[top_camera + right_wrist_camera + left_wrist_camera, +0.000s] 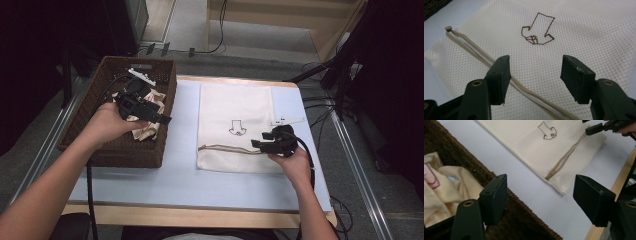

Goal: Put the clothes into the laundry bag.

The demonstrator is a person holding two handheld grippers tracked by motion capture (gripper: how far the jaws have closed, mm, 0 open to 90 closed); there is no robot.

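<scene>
Over the wicker basket [102, 150] at the nine o'clock side of the worktop [180, 175] we hold our left claw [159, 118], its jaws spread wide with nothing between them. From the left claw's own camera we see those two black pads parted above the basket's brown woven rim [524, 220], one over the basket wall and the other out over the pale blue surface. Inside the basket, toward nine o'clock of that view, lies crumpled cream cloth [454, 185] with a pinkish mark on it.

At the middle of the worktop, running toward three o'clock, lies the cream mesh bag [235, 105], flat, with a small dark arrow drawing [237, 128] near its centre. Its tan drawstring [225, 148] runs across the bag near the six o'clock edge and ends in a small knot [448, 28].

Our right claw [258, 145] hovers at the bag's four o'clock corner, pointing toward nine o'clock. Through its own camera we see its jaws released too, standing apart just above the mesh, and the drawstring passes under the left pad [499, 80] rather than between clenched pads; whether that pad touches the cord we cannot tell. The arrow drawing sits at twelve o'clock beyond the gap. A white tag [287, 120] lies on the bag just past our right hand [295, 162].
</scene>
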